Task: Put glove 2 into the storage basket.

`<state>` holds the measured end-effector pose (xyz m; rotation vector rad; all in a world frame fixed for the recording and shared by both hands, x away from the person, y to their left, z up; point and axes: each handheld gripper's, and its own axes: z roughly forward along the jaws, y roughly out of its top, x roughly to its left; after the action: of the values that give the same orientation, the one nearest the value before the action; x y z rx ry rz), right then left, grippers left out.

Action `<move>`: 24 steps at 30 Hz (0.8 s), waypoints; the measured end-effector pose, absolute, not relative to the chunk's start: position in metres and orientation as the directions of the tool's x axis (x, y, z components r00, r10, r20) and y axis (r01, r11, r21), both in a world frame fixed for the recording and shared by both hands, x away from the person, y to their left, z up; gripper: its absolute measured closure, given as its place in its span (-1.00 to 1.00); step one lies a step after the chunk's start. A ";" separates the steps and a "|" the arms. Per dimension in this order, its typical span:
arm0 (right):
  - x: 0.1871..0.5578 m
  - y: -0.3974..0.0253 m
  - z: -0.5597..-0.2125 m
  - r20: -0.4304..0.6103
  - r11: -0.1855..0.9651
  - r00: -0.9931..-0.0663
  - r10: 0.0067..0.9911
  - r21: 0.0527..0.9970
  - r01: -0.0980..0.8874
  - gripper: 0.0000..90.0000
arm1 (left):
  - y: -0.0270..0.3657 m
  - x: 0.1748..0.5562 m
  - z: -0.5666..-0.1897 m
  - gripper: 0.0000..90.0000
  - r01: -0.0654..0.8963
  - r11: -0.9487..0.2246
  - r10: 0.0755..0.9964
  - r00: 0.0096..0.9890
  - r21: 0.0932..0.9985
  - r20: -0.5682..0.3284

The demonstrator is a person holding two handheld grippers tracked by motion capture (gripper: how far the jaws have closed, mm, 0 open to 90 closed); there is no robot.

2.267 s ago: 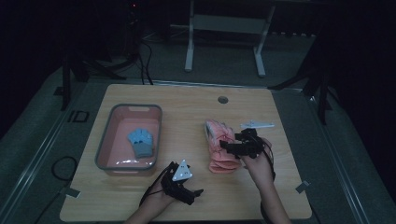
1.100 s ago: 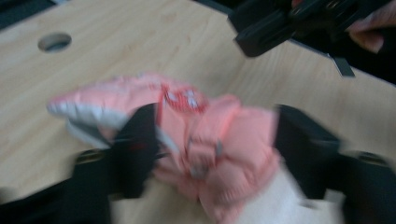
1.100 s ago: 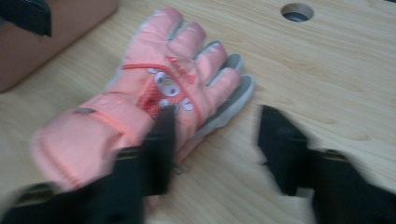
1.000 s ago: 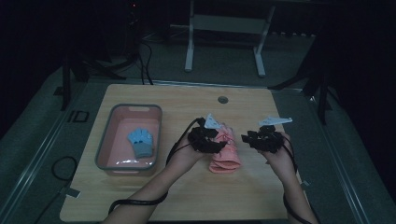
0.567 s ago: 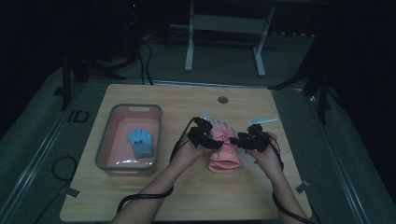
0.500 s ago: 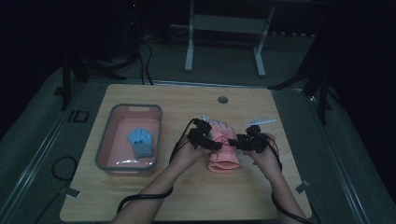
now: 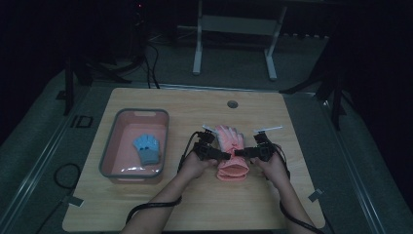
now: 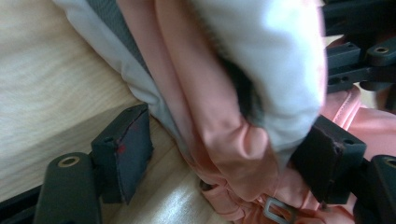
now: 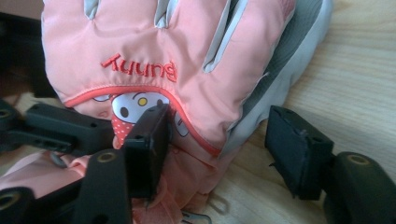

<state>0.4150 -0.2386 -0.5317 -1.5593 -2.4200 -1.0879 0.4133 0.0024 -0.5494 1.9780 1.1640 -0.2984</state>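
**Two grippers meet at a pink glove**

As both hand-held tools converge at mid-table, the left gripper [image 7: 225, 156] and the right gripper [image 7: 239, 153] face each other, tips close together over the wrist end of a pink glove [image 7: 232, 148] lying on the wooden table [image 7: 204, 204]. In the left gripper view, the left gripper [image 8: 229, 154] stands with its jaws spread wide, straddling the edge of the pink glove [image 8: 224, 116]; one jaw rests on bare wood beside the fabric, the other presses against the pink cloth on the far side, not yet clamped. In the right gripper view, the right gripper [image 9: 219, 149] likewise has its jaws parted: one lies on top of the pink glove [image 9: 187, 60], just below the embroidered lettering and cartoon patch, while the other sits on the table beside the glove's grey edge. The other tool's black arm shows just beyond each gripper. Well off to the left gripper's outer side sits a pink tray [image 7: 113, 141] holding a small blue glove [image 7: 147, 148].
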 end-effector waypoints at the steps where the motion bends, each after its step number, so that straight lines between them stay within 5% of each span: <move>1: 0.416 -0.239 -0.533 0.429 0.231 -0.480 0.765 0.513 0.827 -0.05 | 0.002 0.413 -0.550 -0.35 0.815 -0.253 0.621 0.550 0.522 -0.558; 11: 0.410 -0.234 -0.531 0.427 0.229 -0.508 0.748 0.552 0.802 0.59 | 0.004 0.412 -0.546 0.33 0.805 -0.250 0.591 0.567 0.538 -0.574; 24: 0.396 -0.224 -0.495 0.397 0.215 -0.534 0.747 0.615 0.759 0.68 | 0.016 0.406 -0.503 0.44 0.768 -0.284 0.575 0.616 0.574 -0.539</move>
<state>0.3956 -0.2240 -0.4948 -1.5100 -2.4376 -1.2475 0.4059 0.0163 -0.5028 1.9855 1.0595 -0.2864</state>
